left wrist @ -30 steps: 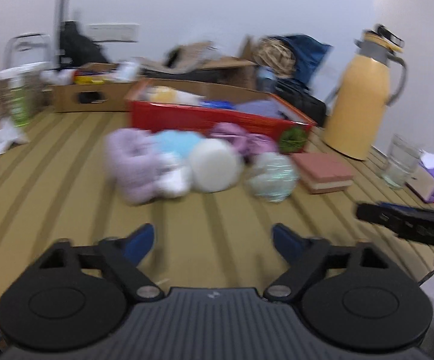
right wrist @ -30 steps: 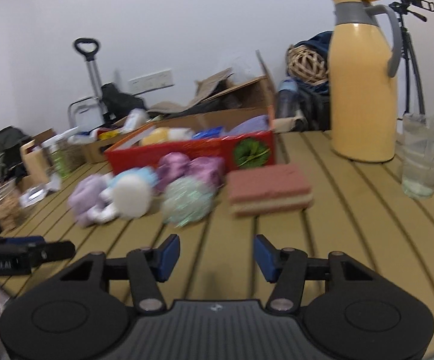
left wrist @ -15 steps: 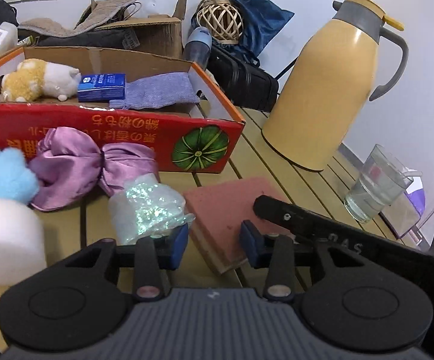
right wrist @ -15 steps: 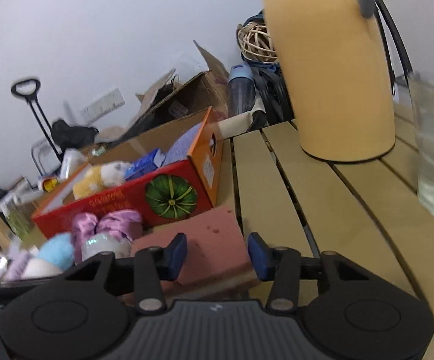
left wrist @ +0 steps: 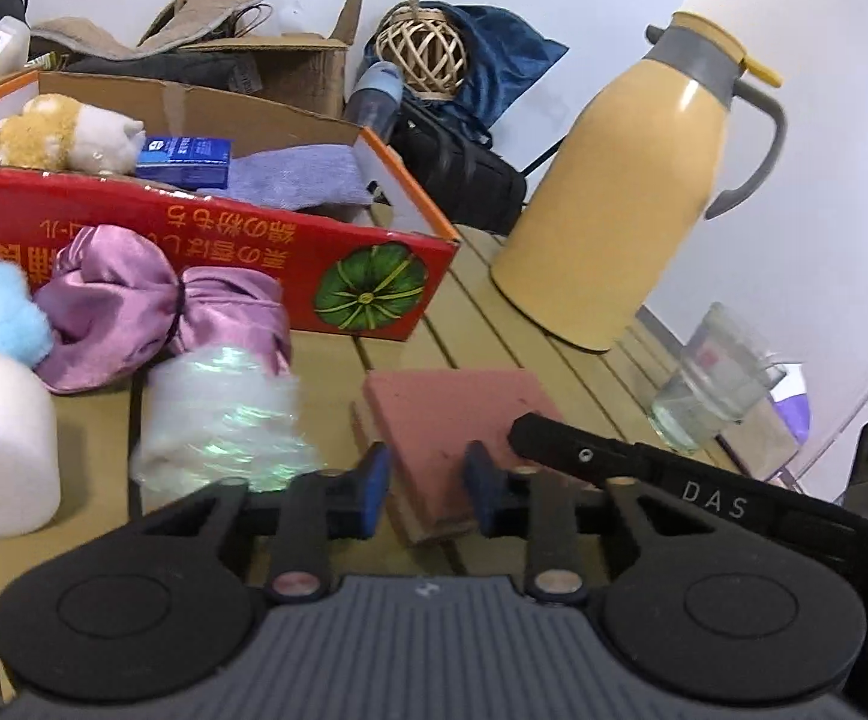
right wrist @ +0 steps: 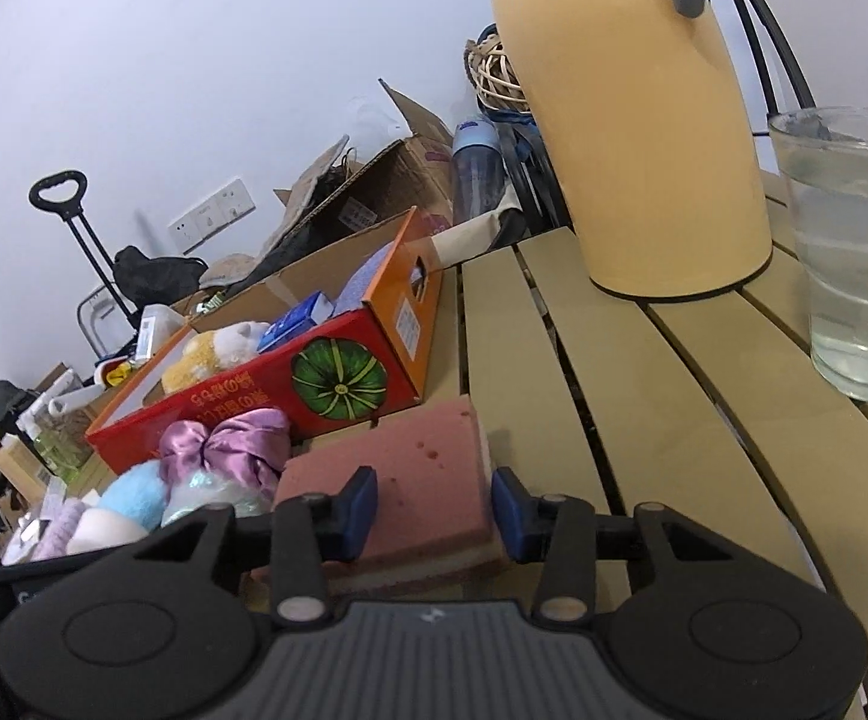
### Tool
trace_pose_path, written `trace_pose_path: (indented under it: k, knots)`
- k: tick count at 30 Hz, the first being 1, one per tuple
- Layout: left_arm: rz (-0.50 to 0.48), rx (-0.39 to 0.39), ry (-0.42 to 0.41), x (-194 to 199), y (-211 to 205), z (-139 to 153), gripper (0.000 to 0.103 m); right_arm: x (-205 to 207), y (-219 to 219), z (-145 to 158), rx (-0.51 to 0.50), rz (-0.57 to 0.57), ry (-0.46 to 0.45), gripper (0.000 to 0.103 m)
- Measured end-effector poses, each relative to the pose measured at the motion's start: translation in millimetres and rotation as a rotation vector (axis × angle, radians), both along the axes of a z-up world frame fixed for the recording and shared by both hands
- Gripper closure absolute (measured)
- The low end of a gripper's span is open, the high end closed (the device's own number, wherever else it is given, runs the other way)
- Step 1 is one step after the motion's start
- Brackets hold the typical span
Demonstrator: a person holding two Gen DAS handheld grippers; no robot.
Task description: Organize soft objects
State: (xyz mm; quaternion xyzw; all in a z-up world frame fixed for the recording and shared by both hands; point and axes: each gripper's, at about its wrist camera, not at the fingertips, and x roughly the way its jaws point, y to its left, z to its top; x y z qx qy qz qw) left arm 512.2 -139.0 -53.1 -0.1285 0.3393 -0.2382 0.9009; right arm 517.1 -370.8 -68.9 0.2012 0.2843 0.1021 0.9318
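The pink sponge [right wrist: 410,480] lies flat on the desk [right wrist: 643,420], low centre of frame; the right gripper [right wrist: 434,510] straddles it, jaws wide, not yet closing; the left gripper [left wrist: 426,487] hovers at its near edge, jaws narrow, empty; the red box [right wrist: 314,384] waits behind.

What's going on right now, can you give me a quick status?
Right gripper open, straddling pink sponge. Left gripper open over its near corner. Red box behind; glass of water nearby.
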Motion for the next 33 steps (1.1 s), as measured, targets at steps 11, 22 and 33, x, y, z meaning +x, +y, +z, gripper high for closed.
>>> trace_pose_path:
  k: [11,22,33]
  knots:
    - [0.046,-0.058,-0.132,-44,22,41,0.076,-50,15,46,0.000,0.010,-0.151,0.073]
    - [0.119,-0.083,-0.222,-36,51,85,0.076,-40,46,90,0.025,0.039,-0.229,0.074]
    - [0.151,-0.093,-0.175,83,57,91,0.076,78,61,100,0.035,0.004,-0.206,0.074]
